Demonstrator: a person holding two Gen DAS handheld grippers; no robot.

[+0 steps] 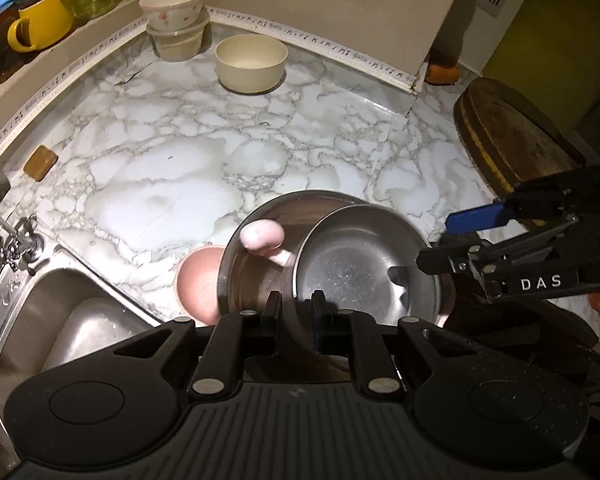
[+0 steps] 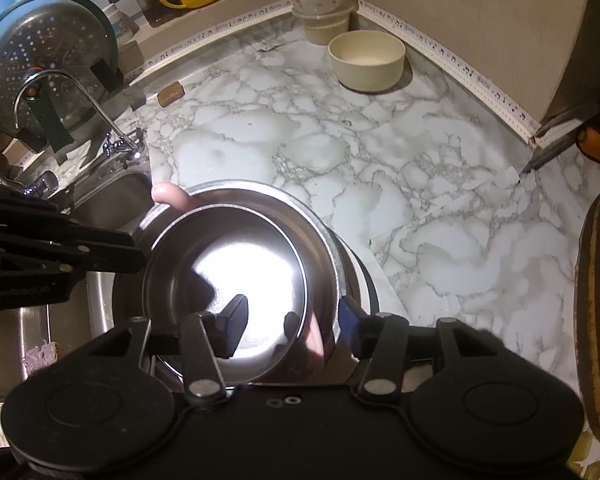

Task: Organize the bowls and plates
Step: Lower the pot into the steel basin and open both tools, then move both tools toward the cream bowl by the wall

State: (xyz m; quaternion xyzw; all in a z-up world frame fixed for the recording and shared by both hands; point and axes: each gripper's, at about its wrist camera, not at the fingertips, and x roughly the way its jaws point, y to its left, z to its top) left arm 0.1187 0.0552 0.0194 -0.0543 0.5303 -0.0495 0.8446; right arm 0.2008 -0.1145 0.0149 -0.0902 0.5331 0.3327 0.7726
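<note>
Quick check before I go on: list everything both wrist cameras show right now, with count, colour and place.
Steel bowls: two, silver, nested, held over the counter edge by the sink.
Pink bowl: one, counter edge, under the steel bowls.
Cream bowl: one, back of counter.
Stacked bowls: two, floral white on cream, back corner.
Mug: one, yellow, windowsill.
Soap: one, brown, left counter edge.
Colander: one, steel, behind the tap.
Tap: one, chrome, at the sink.
Sink: one, steel, left.
Counter: white marble.
Left gripper: black, shut on outer bowl's rim.
Right gripper: black and blue, around inner bowl's rim.
</note>
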